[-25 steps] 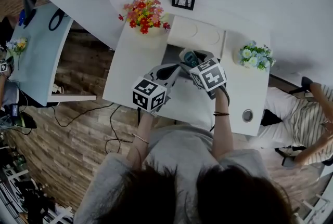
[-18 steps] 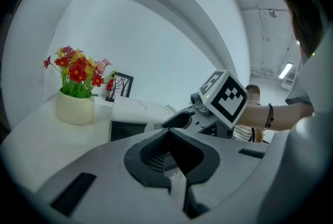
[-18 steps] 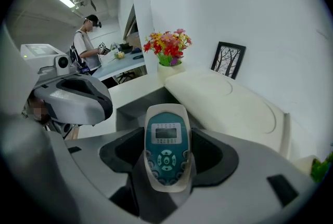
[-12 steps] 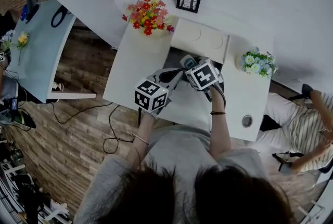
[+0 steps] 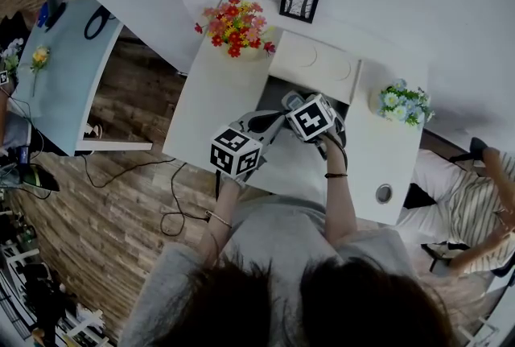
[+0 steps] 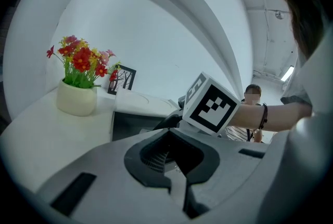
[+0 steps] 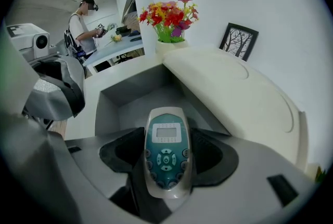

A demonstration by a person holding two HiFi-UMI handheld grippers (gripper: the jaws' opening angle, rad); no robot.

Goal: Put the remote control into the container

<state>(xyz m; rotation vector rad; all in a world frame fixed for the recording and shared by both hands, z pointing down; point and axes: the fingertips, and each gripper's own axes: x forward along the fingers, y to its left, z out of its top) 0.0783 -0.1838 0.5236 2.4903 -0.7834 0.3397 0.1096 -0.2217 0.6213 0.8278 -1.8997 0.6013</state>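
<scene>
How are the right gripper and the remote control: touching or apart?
Touching. The right gripper view shows the right gripper shut on the remote control, jaws against both sides.

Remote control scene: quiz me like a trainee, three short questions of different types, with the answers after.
1. True or false: the right gripper is shut on the remote control.
2. Multiple choice: the lid of the container is A) shut over it, B) open, C) missing.
3. Fill in: the left gripper, its jaws together, holds ____.
Key: 1 true; 2 B; 3 nothing.
</scene>
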